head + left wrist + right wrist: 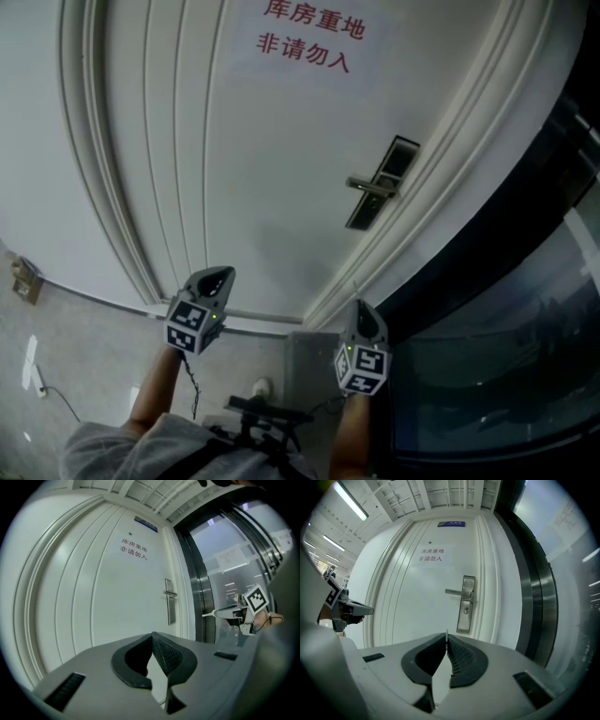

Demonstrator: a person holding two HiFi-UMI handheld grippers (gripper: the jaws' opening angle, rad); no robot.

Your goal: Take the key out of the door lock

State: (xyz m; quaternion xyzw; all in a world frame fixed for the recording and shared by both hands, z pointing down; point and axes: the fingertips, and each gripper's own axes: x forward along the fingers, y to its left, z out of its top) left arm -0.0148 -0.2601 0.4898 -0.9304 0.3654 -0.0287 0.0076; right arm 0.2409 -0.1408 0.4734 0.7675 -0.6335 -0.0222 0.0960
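Left gripper (152, 633): jaws closed tip to tip, gripping nothing; held low and well short of the door (234, 169), seemingly as the spare.
Sign (305, 37): red print high on the panel (no part in the task).
Right gripper (446, 633): jaws likewise together, empty; aimed at the lock side, probably as the nearer tool.
Lock plate (465, 604): far right of the door, under the lever handle (457, 592); dark keyhole (465, 611) there, key too small to make out.

L tongs (219, 273), R tongs (360, 307) low, well off door lock (384, 183).
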